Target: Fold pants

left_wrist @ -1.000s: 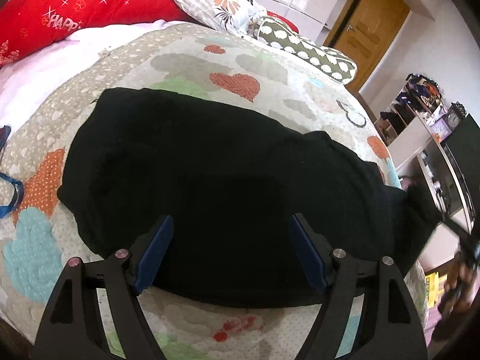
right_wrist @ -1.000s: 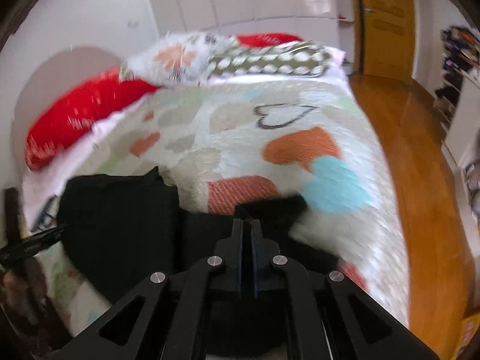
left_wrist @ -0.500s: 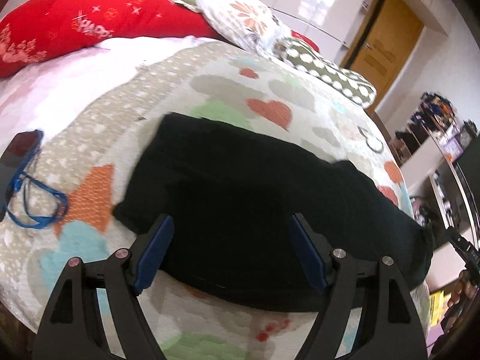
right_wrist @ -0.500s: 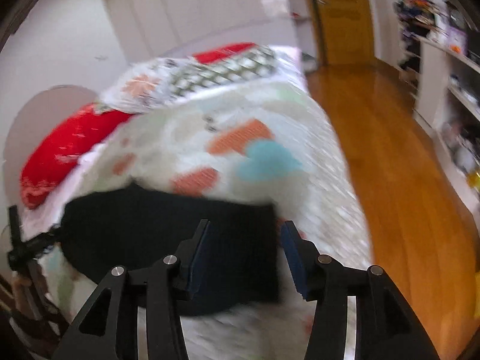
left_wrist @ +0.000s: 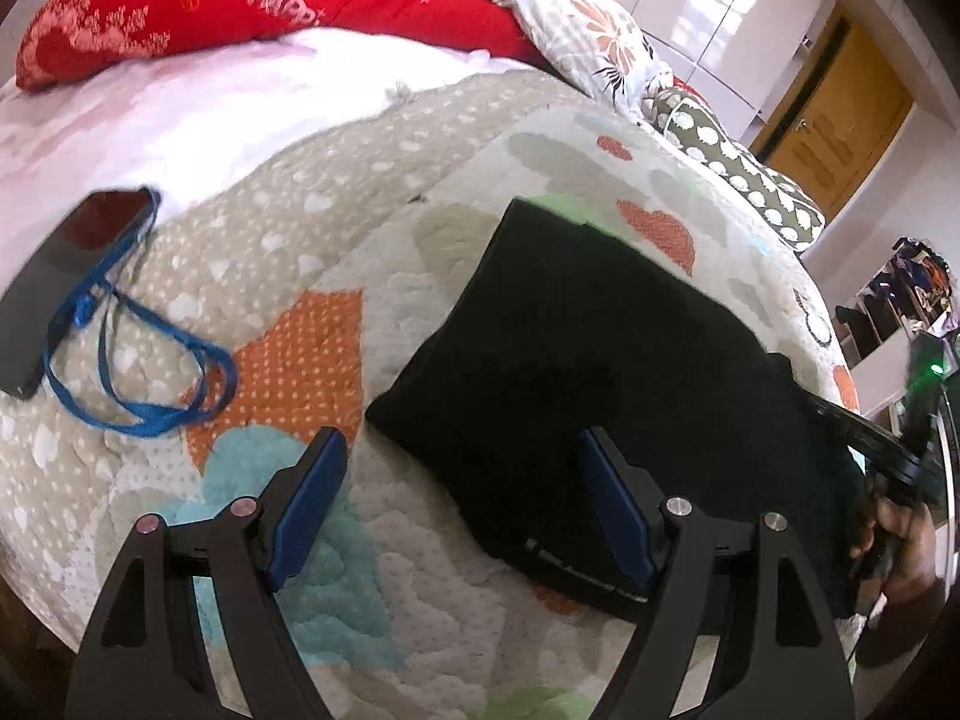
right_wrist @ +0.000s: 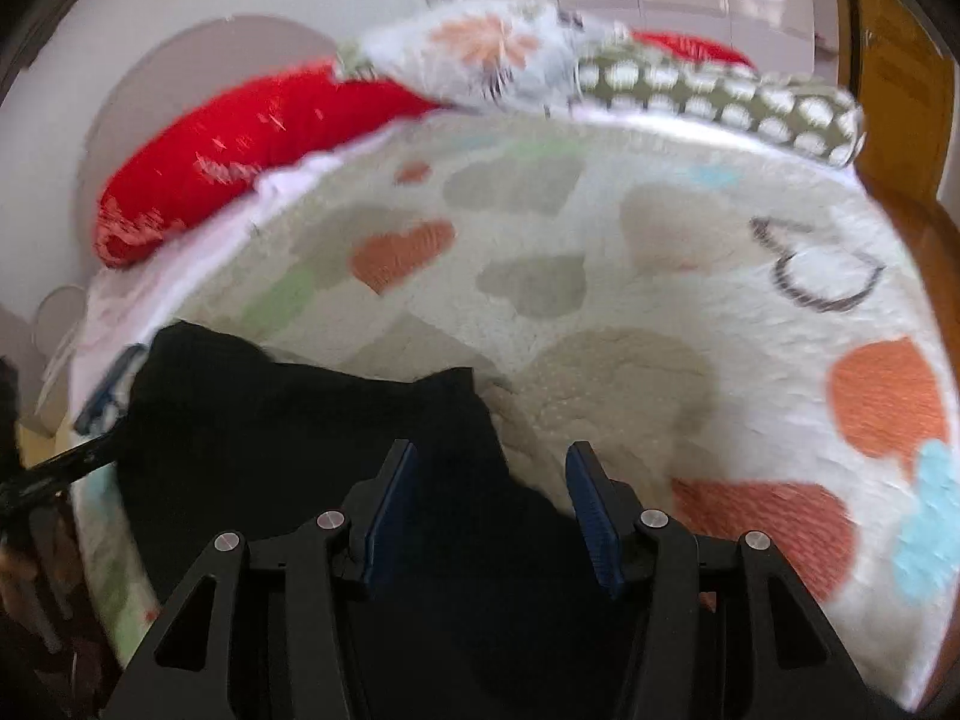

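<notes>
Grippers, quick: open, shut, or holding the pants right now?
Left gripper: open, holding nothing, above the black pants.
Right gripper: open, holding nothing, over the pants' edge.

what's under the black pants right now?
The black pants lie folded on the heart-print quilt, which shows all around them. Whatever sits beneath the fabric itself is covered. Both sets of jaws are open, holding nothing.

Red pillow (left_wrist: 252,6): white print, partly legible "HAPPY"; rest of lettering unreadable.
</notes>
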Demonstrator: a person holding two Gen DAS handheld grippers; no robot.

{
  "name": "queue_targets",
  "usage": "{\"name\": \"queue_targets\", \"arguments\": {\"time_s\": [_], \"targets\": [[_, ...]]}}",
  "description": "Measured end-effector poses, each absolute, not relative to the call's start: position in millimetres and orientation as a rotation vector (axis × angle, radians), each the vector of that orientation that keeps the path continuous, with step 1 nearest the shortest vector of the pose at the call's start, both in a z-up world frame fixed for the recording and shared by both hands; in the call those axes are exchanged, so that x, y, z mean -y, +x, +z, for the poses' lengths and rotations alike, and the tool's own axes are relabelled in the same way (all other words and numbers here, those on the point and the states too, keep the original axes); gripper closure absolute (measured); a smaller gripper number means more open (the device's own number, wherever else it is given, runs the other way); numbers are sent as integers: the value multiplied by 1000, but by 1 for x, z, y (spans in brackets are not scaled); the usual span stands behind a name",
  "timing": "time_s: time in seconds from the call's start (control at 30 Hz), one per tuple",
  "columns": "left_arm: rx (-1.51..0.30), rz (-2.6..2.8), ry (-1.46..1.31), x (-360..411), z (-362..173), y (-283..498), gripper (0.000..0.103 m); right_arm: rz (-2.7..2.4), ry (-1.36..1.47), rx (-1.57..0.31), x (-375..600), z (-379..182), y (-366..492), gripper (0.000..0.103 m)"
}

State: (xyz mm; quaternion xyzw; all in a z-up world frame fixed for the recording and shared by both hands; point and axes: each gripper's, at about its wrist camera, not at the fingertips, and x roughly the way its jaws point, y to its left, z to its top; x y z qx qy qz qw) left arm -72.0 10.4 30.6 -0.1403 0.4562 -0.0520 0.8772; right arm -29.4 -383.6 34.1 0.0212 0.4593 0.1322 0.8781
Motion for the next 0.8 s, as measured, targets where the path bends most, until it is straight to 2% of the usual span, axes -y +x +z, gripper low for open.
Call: {"name": "queue_targets", "arguments": {"time_s": [0.03, 0.17, 0.33, 0.43, 0.53, 0.6, 0.8], "targets": [[-950, -116, -291, -11, 29, -73, 24, 276, 32, -963, 382, 31, -27, 101], [-934, -123, -277, -11, 25, -75, 24, 257, 4, -882, 377, 50, -27, 102], [-931, -111, -245, -9, 24, -74, 24, 210, -13, -933, 371, 23, -7, 101], [-925, -97, -230, -10, 34, -77, 24, 206, 49, -919, 379, 31, -12, 97], [-861, -105, -228, -10, 53, -83, 24, 208, 94, -885, 394, 55, -37, 80], [-821, -122, -226, -6, 66, -86, 24, 213, 76, -856, 407, 75, -67, 64], [-823, -194, -177, 24, 67, -83, 24, 61, 64, -825, 483, 117, -173, 45]]}}
